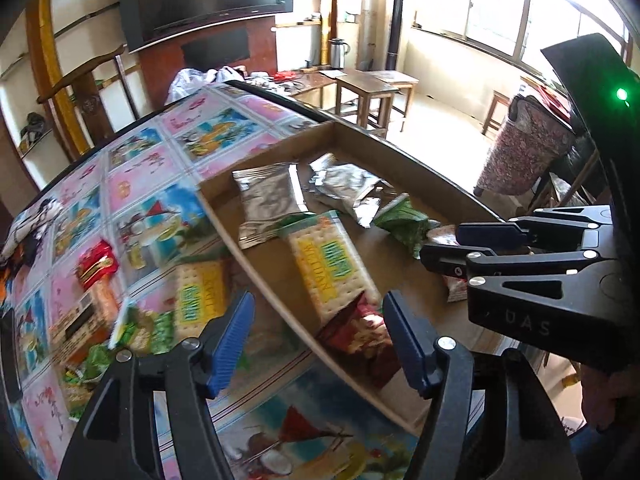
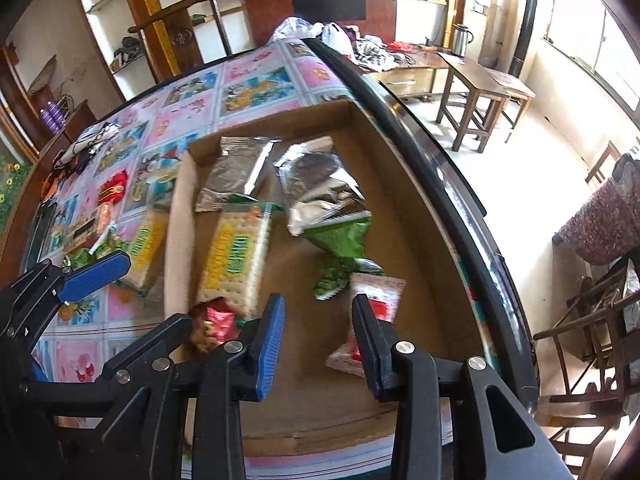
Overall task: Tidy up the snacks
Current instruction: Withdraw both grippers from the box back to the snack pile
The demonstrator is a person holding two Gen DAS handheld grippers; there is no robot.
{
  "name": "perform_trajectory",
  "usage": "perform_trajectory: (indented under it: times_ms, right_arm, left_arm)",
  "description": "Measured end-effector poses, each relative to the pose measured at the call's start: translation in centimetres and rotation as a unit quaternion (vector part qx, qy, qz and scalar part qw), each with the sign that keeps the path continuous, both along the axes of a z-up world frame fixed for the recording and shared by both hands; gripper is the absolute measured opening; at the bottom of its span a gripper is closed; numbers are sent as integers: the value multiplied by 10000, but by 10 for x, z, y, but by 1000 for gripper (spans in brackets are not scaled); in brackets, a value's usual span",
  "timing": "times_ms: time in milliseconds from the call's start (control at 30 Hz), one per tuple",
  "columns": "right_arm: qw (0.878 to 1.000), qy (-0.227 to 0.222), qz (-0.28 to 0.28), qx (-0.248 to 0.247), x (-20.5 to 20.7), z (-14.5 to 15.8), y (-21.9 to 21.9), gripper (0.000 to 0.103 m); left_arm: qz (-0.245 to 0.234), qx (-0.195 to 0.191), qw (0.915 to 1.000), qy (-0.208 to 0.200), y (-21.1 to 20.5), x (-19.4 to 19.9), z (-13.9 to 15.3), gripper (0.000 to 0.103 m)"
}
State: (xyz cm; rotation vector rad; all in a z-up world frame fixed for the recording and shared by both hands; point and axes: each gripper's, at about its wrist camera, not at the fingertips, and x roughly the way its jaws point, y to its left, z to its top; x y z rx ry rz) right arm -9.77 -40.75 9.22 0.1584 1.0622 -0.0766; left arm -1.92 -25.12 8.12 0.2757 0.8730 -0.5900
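Observation:
A shallow cardboard box [image 1: 248,256] lies on the table with snacks inside: two silver packets [image 2: 236,176], a yellow-labelled cracker pack [image 2: 236,256], a green packet [image 2: 340,240], a red packet [image 2: 214,320] and a white-and-red packet [image 2: 380,292]. My left gripper [image 1: 320,320] hangs open over the box's near left wall, above the red packet [image 1: 364,332], holding nothing. My right gripper [image 2: 320,320] is open above the box floor, next to the white-and-red packet, with nothing between its pads. Left of the box lie a second cracker pack [image 1: 198,296], a red packet [image 1: 96,268] and green packets [image 1: 140,332].
A colourful patterned cloth [image 1: 160,208] covers the table. The table's dark edge [image 2: 420,128] runs just past the box's right side. Beyond it are wooden stools [image 2: 476,92], chairs [image 2: 592,320] and open floor. Cloth items [image 2: 92,140] lie at the far left.

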Motion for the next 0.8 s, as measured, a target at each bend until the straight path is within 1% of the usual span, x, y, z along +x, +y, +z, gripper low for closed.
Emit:
perform_trajectory:
  times_ms: [300, 533, 667, 767, 800]
  right_arm:
    - [9988, -91, 473, -21, 10, 6, 45, 41]
    - [9970, -97, 766, -35, 17, 8, 77, 42]
    - [9952, -93, 969, -25, 18, 8, 92, 43]
    - [9938, -77, 1106, -30, 17, 8, 102, 43]
    - [9935, -71, 1137, -22, 17, 8, 104, 44]
  left_arm:
    - [528, -61, 9986, -30, 50, 3, 7, 66]
    - [965, -188, 9952, 12, 92, 5, 10, 66]
    - [1323, -262, 9908, 87, 125, 8, 9, 66]
    - [1732, -317, 9842, 198, 160, 12, 2, 66]
    - [1913, -291, 9807, 269, 175, 14, -3, 67]
